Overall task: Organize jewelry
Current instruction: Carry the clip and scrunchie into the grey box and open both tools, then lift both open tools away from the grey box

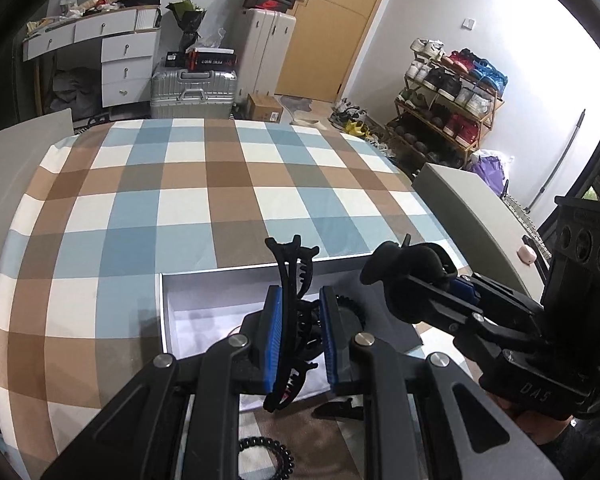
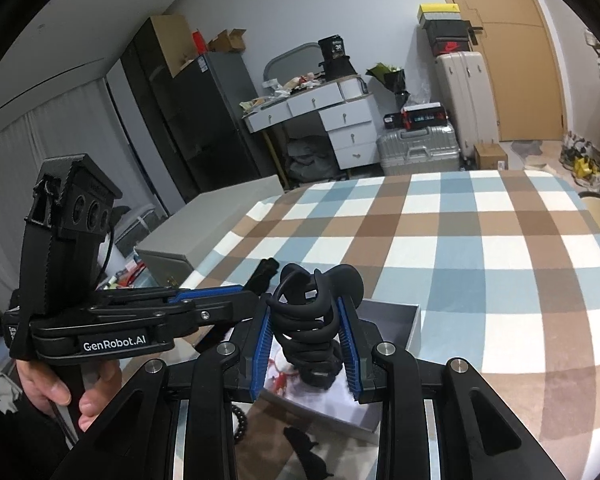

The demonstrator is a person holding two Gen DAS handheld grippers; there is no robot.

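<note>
A slim black plastic hair claw clip (image 1: 286, 312) is seen between the blue-padded jaws of the left gripper (image 1: 300, 334), lying against the left pad while the jaws stand spread. A chunky black matte claw clip (image 2: 314, 320) is pinched by the jaws of the right gripper (image 2: 309, 344). Beneath both sets of jaws, an open white cardboard box (image 1: 204, 304) is set on the blue, brown and white checked counter (image 1: 188, 200). A black spiral hair tie (image 1: 266, 456) is seen nearer than the left jaws. Far beyond, a ribbed silver suitcase (image 1: 194, 92) is visible.
</note>
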